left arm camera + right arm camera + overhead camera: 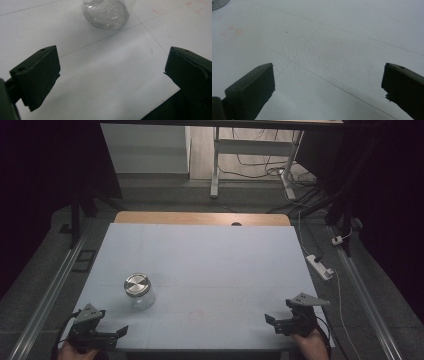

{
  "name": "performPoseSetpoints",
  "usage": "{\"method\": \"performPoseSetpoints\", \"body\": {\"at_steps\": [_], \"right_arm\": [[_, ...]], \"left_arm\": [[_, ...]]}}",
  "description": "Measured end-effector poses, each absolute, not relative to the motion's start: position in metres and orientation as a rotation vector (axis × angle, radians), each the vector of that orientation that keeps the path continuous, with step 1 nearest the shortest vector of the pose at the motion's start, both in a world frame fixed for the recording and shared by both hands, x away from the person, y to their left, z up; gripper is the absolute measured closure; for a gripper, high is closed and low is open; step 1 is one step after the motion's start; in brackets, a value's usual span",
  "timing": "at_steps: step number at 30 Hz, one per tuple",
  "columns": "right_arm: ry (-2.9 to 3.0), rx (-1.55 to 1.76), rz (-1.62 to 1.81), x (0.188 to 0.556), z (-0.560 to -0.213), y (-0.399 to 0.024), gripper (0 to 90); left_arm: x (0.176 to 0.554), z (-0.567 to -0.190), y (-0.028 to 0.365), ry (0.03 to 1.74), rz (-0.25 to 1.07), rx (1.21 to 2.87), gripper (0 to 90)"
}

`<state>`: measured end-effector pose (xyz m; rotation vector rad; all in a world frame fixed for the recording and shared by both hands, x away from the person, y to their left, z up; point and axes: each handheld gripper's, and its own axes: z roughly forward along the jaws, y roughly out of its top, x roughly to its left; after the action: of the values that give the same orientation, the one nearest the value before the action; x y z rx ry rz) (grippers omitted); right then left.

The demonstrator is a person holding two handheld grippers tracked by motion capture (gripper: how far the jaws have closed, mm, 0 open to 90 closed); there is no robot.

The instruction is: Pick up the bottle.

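Desk: white sheet over a wooden top, wood exposed along the far edge. Faint ruled lines and a pale red mark on the sheet; no legible writing.

Left claw: at the near left corner of the desk, jaws spread wide, nothing between them. In the left gripper view, bare sheet between the pads.

Right claw: at the near right corner, jaws likewise fully apart and empty. In the right gripper view, bare sheet ahead.

Jar: clear glass, upright, capped with a round metal lid. Located just ahead of the left claw and slightly toward the right claw; well apart from the right claw, across the desk. Not touched by either claw. In the left gripper view, dimpled base directly ahead of the open jaws.

Handling, as judged: rigid, breakable, smooth-walled and likely slippery under the pads. Appears empty, so probably light and easy to tip if struck high. Recommended hold: pads on opposite sides of the glass body, below the lid, with moderate squeeze. For unscrewing, one claw on the body, the other across the lid rim.

Labels and brands: none readable on jar, lid or claws.
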<state>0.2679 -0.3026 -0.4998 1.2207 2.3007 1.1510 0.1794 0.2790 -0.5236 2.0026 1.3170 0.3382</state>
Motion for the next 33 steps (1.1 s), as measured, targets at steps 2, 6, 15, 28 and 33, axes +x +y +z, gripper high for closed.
{"method": "performPoseSetpoints", "body": {"at_steps": [2,6,15,28,33], "right_arm": [[2.307,1.215,1.157,0.2679,-0.4998,-0.3026,0.0],[2.319,1.197,1.155,0.2673,-0.4997,-0.3014,0.0],[2.343,1.178,1.154,0.2676,-0.5002,-0.3001,0.0],[2.356,1.177,1.161,0.2682,-0.5003,-0.3000,0.0],[2.357,1.176,1.162,0.2681,-0.5003,-0.2999,0.0]], "left_arm": [[0.1796,-0.5237,0.2786,1.315,0.338,2.008,0.9],[0.1799,-0.5238,0.2790,1.316,0.332,2.008,1.0],[0.1819,-0.5240,0.2779,1.317,0.314,2.015,1.7],[0.1830,-0.5221,0.2714,1.303,0.400,2.035,0.0],[0.1838,-0.5208,0.2735,1.305,0.396,2.011,0.0]]}}
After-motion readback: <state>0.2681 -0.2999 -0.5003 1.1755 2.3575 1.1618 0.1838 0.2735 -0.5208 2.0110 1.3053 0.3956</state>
